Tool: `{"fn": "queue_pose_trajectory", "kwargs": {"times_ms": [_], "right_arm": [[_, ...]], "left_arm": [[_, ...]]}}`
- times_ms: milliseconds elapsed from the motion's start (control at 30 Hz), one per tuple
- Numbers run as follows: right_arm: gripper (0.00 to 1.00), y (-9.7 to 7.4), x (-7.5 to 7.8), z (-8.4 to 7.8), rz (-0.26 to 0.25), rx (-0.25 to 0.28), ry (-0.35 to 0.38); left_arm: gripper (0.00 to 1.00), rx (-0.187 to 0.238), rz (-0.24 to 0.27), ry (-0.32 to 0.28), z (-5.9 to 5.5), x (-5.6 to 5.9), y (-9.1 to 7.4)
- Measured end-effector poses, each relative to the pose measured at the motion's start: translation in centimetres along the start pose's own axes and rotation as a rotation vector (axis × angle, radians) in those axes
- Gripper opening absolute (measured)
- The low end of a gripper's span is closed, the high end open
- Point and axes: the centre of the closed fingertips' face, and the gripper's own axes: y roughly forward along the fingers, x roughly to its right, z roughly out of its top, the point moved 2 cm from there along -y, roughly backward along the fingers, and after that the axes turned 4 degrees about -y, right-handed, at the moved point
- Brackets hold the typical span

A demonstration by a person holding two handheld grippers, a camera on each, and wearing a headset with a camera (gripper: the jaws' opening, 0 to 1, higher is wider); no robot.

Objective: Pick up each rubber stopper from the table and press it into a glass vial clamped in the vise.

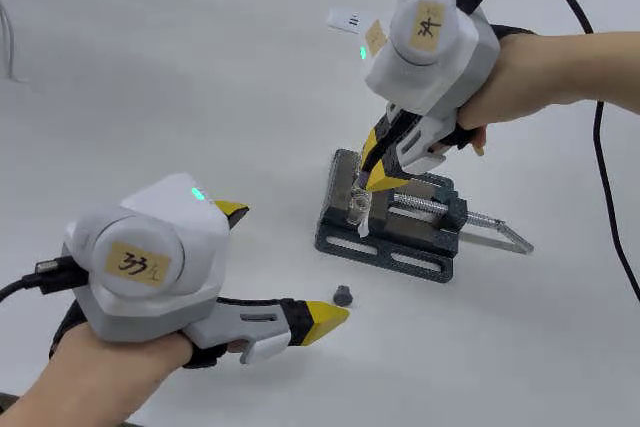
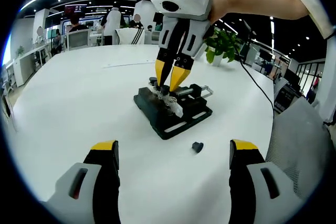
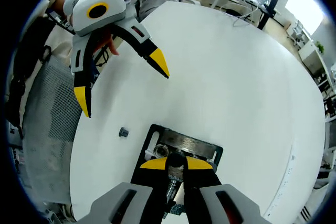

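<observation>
White desk point(image 1: 150, 67): it is wide and flat, and the vise stands on it.
Little dark grey metal vise point(image 1: 420, 247): it sits on the desk under the right gripper.
Small clear glass vial point(image 1: 359, 211): it is held in the vise, at the end under the right gripper's yellow tips.
White right gripper point(image 1: 374, 175): it points down at the vise. Its black and yellow fingers are close together, clamped on a stopper.
Small dark round rubber stopper point(image 3: 176, 159): it is pinched between the right gripper's fingers, just above the vise and right by the vial's mouth.
White left gripper point(image 1: 280, 265): it is low over the desk, near the person. Its fingers are wide apart and hold nothing.
Second small dark stopper point(image 1: 343, 295): it lies loose on the desk, just in front of the vise, between the vise and the left gripper. It touches neither.
</observation>
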Motion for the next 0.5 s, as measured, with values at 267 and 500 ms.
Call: {"fn": "queue_pose_trajectory", "kwargs": {"times_ms": [267, 500], "right_arm": [[0.07, -0.06, -0.08, 0.02, 0.011, -0.004, -0.056], [0.07, -0.09, -0.04, -0.02, 0.005, -0.003, -0.077]], "left_arm": [[0.85, -0.001, 0.002, -0.003, -0.15, -0.24, -0.16], [0.85, -0.004, -0.004, -0.003, -0.19, -0.07, -0.09]]}}
